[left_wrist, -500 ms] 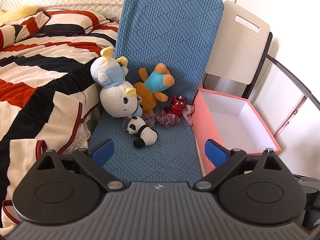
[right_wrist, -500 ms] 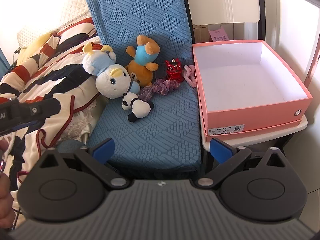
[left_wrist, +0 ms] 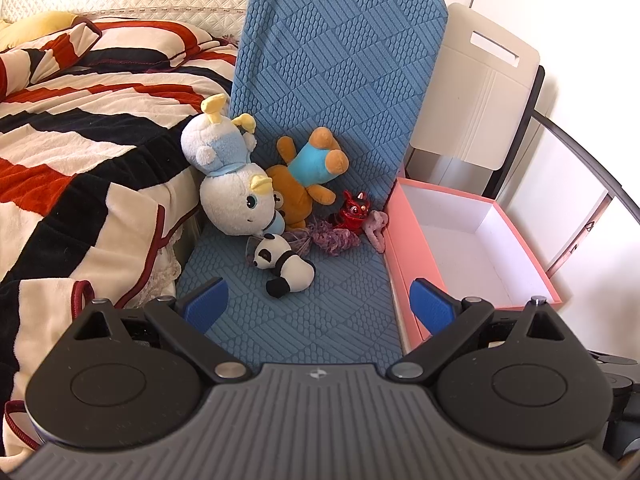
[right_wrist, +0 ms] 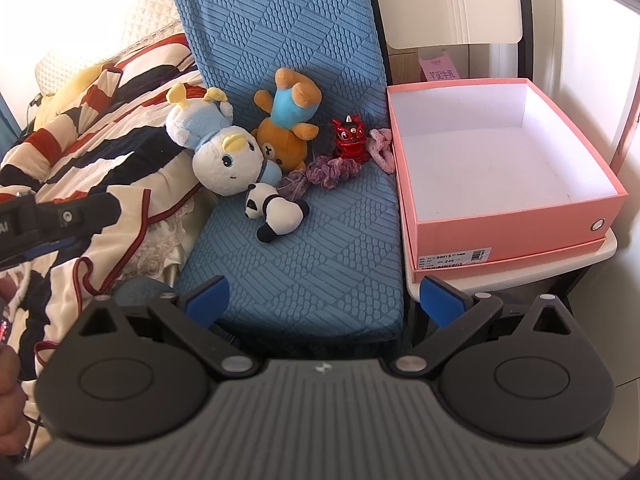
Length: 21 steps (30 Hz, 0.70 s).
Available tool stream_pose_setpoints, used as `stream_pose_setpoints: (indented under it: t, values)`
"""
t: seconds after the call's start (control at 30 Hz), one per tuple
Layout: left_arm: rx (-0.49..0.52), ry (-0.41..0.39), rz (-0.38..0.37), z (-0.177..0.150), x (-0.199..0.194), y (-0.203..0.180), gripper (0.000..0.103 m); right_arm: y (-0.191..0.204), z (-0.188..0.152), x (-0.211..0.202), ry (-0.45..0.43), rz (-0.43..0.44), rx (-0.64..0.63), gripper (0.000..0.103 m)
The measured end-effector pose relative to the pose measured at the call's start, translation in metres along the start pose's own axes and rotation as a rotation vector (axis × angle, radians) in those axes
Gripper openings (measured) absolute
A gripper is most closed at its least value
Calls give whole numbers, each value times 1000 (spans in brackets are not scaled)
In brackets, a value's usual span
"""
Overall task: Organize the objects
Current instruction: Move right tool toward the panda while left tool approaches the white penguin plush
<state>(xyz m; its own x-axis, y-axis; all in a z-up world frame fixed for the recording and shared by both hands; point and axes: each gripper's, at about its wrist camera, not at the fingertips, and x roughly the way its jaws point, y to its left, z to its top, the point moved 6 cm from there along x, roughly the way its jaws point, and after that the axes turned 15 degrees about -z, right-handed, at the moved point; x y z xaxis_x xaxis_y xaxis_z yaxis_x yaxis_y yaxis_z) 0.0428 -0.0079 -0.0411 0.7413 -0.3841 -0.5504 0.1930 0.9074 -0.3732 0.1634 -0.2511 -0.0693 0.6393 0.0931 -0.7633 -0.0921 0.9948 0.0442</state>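
On the blue cushioned seat [left_wrist: 320, 312] lie a white and blue plush [left_wrist: 236, 196], an orange bear [left_wrist: 304, 184] upside down, a small panda [left_wrist: 284, 264], a red lion figure [left_wrist: 354, 212], a purple scrunchie [left_wrist: 332, 238] and a pink scrunchie [left_wrist: 376, 226]. An open pink box [left_wrist: 472, 248] stands to the right, empty. My left gripper [left_wrist: 320, 306] is open, just short of the panda. My right gripper [right_wrist: 324, 298] is open, above the seat's front edge; the panda [right_wrist: 276, 212] and box [right_wrist: 500, 168] lie ahead.
A bed with a striped red, black and cream blanket [left_wrist: 80, 152] lies left of the seat. A white folding chair back [left_wrist: 480, 92] stands behind the box. The left gripper's body [right_wrist: 56, 216] shows at the left of the right wrist view.
Both grippers have shifted only slightly; the toys and the box have not moved.
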Motion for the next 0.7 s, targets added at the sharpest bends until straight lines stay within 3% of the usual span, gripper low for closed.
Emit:
stream_pose_setpoints:
  t: [0.7]
  values:
    - [-28, 46, 27, -2, 24, 17, 99, 3, 4, 25, 33, 18, -1, 103]
